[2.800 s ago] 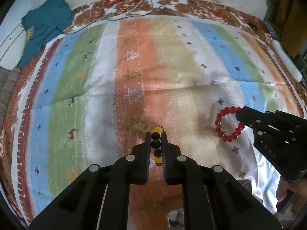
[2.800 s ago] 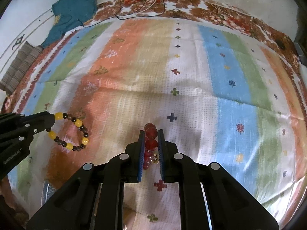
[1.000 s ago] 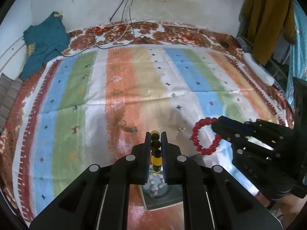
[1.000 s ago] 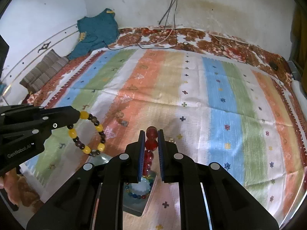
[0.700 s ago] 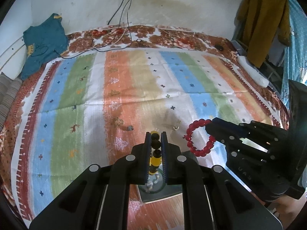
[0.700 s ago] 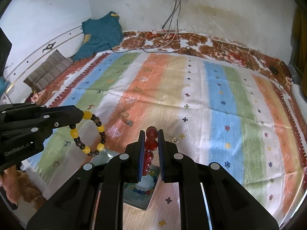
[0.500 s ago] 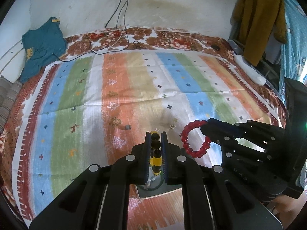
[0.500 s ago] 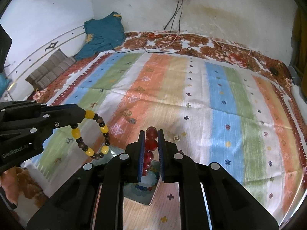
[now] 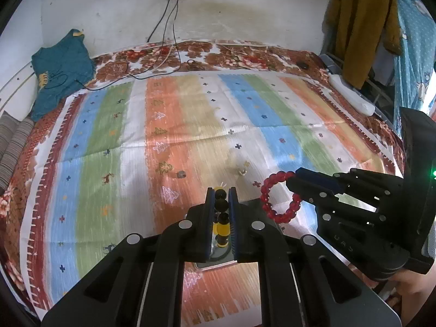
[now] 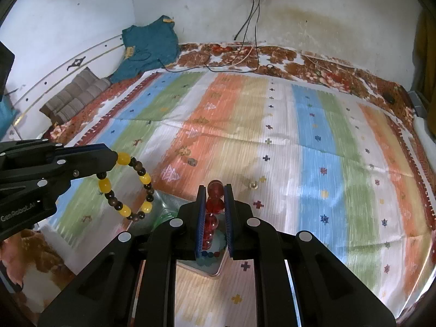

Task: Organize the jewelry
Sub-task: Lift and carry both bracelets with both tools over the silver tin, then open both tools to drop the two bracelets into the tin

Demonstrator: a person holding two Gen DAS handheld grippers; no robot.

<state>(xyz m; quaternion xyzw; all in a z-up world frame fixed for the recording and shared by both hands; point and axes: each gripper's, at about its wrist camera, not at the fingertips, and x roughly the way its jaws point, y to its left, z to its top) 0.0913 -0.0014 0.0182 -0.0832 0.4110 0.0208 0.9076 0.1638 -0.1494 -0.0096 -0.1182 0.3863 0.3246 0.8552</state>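
My left gripper (image 9: 221, 192) is shut on a yellow-and-dark bead bracelet (image 9: 221, 224), held above the striped cloth; the bracelet hangs as a loop in the right wrist view (image 10: 128, 188). My right gripper (image 10: 215, 188) is shut on a red bead bracelet (image 10: 214, 204), which shows as a ring in the left wrist view (image 9: 280, 200). Under both grippers lies a clear jewelry tray (image 10: 215, 269) with a blue-green bead bracelet (image 10: 209, 256) in it; it is mostly hidden by the fingers.
Two small loose pieces lie on the striped cloth (image 9: 190, 125): a dark bead (image 9: 180, 174) and a small ring (image 9: 242, 172). A teal garment (image 9: 58, 68) and cables (image 9: 163, 62) lie at the back. Clothes (image 9: 362, 27) hang at the right.
Both grippers have risen and drawn back with their bracelets. The tray has come into view under them, and more of the wall shows.
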